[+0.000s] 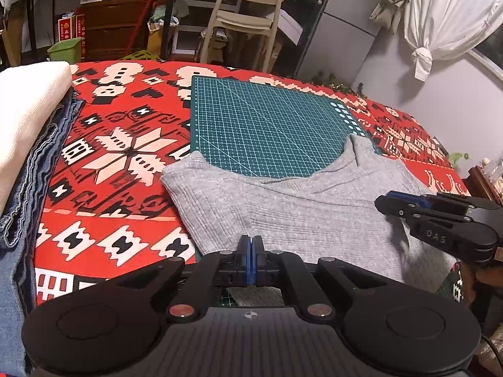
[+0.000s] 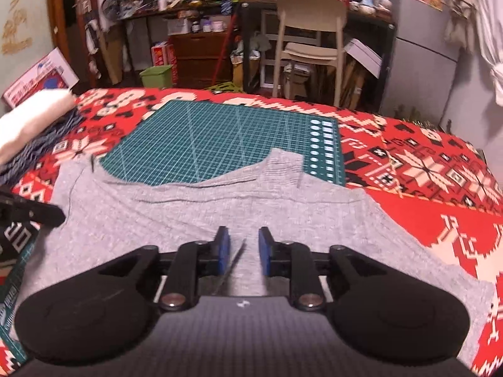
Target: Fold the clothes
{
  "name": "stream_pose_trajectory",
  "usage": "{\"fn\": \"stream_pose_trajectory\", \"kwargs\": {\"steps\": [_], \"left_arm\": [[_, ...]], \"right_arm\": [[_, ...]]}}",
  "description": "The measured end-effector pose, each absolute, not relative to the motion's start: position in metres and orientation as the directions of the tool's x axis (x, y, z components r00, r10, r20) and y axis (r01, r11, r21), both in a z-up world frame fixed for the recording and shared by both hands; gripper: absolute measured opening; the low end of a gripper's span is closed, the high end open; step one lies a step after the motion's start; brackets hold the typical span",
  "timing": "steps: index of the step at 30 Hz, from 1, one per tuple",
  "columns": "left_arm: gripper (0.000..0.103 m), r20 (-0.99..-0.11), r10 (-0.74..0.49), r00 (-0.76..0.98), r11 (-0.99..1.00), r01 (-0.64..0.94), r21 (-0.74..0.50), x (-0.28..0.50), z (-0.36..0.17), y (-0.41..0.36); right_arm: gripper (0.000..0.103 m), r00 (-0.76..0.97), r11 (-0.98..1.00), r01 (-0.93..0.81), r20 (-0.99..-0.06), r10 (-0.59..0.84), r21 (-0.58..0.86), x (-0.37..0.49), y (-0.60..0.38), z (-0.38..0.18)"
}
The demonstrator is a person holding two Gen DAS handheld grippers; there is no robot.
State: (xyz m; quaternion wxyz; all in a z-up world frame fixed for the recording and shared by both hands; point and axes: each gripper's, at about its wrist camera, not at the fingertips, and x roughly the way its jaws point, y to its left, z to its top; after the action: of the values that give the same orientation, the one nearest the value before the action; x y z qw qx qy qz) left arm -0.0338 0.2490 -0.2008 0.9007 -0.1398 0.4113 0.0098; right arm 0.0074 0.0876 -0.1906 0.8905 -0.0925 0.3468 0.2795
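The left gripper (image 1: 251, 245) has its blue-padded fingers pressed flat together over the near edge of the grey garment (image 1: 283, 207); whether any cloth is pinched between them cannot be told. The right gripper (image 2: 243, 251) stands with its pads parted by a moderate gap, nothing between them, hovering low over the same grey garment (image 2: 220, 213) with a dark crease line running between the fingers. Seen from the left wrist, the right gripper (image 1: 388, 202) reaches in sideways from the right edge, its black arms level above the cloth.

The garment is a ribbed knit, spread flat but rumpled, its far edge scooped in a curve. It lies partly on a green cutting mat (image 1: 267, 119) printed with a white grid, and partly on a red patterned tablecloth (image 1: 119, 157) with black and cream snowflake shapes.

At the left edge of the table sits a stack: folded cream fabric (image 1: 28, 119) on top of folded blue denim (image 1: 34, 182). A pale chair (image 2: 311, 44) stands beyond the table.
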Motion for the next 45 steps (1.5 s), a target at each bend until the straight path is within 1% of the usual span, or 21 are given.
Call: {"fn": "stream_pose_trajectory", "kwargs": {"steps": [4,7,10,12,16,17,20,23,26,29,33,37,38,39,40,45], "left_arm": [[0.003,-0.735,-0.104,0.671,0.962,-0.118,-0.245,-0.039,-0.194,0.243],[0.003,-0.723,-0.133,0.678,0.961,-0.09,-0.261,-0.046,-0.188,0.235],[0.003,-0.718,-0.183,0.672,0.958,-0.043,-0.284,-0.051,-0.186,0.221],[0.003,-0.725,-0.191,0.662,0.964,-0.013,-0.266,-0.052,-0.189,0.209],[0.003,-0.732,-0.212,0.648,0.964,0.018,-0.264,-0.053,-0.193,0.193],[0.003,-0.728,-0.223,0.649,0.961,0.023,-0.274,-0.054,-0.193,0.191],[0.003,-0.714,-0.259,0.651,0.951,0.043,-0.305,-0.053,-0.192,0.185],[0.003,-0.721,-0.254,0.645,0.956,0.053,-0.289,-0.049,-0.195,0.178],[0.003,-0.738,-0.227,0.636,0.966,0.049,-0.255,-0.048,-0.2,0.175],[0.003,-0.74,-0.231,0.632,0.964,0.048,-0.26,-0.049,-0.202,0.175],[0.003,-0.734,-0.245,0.633,0.961,0.058,-0.27,-0.049,-0.201,0.174],[0.003,-0.732,-0.246,0.636,0.963,0.072,-0.261,-0.049,-0.2,0.171],[0.003,-0.731,-0.247,0.636,0.962,0.072,-0.262,-0.049,-0.2,0.171],[0.003,-0.731,-0.247,0.635,0.962,0.072,-0.263,-0.049,-0.2,0.171],[0.003,-0.732,-0.247,0.635,0.962,0.071,-0.263,-0.049,-0.2,0.171],[0.003,-0.732,-0.251,0.633,0.962,0.081,-0.259,-0.049,-0.201,0.169]], "right_arm": [[0.024,0.603,0.833,-0.55,-0.659,0.45,0.064,0.0,0.069,-0.176],[0.024,0.555,0.811,-0.57,-0.668,0.496,0.128,-0.016,0.062,-0.171],[0.023,0.526,0.805,-0.575,-0.689,0.499,0.145,-0.03,0.062,-0.175],[0.023,0.518,0.813,-0.56,-0.698,0.495,0.161,-0.036,0.06,-0.18],[0.024,0.491,0.811,-0.525,-0.687,0.536,0.258,-0.04,0.049,-0.185],[0.024,0.488,0.804,-0.535,-0.682,0.544,0.259,-0.042,0.05,-0.184],[0.024,0.487,0.793,-0.578,-0.698,0.526,0.194,-0.048,0.063,-0.184],[0.022,0.5,0.805,-0.581,-0.727,0.471,0.122,-0.049,0.068,-0.187],[0.023,0.518,0.81,-0.571,-0.707,0.482,0.135,-0.054,0.056,-0.18],[0.023,0.501,0.799,-0.574,-0.696,0.515,0.177,-0.059,0.046,-0.173],[0.023,0.45,0.78,-0.578,-0.705,0.548,0.238,-0.062,0.049,-0.177],[0.023,0.452,0.784,-0.584,-0.718,0.529,0.209,-0.064,0.06,-0.185],[0.022,0.454,0.785,-0.586,-0.721,0.523,0.2,-0.064,0.063,-0.187],[0.017,0.458,0.784,-0.593,-0.725,0.515,0.183,-0.066,0.066,-0.188],[0.002,0.462,0.781,-0.604,-0.728,0.506,0.16,-0.068,0.069,-0.187],[0.002,0.503,0.797,-0.592,-0.718,0.481,0.119,-0.078,0.066,-0.177]]}}
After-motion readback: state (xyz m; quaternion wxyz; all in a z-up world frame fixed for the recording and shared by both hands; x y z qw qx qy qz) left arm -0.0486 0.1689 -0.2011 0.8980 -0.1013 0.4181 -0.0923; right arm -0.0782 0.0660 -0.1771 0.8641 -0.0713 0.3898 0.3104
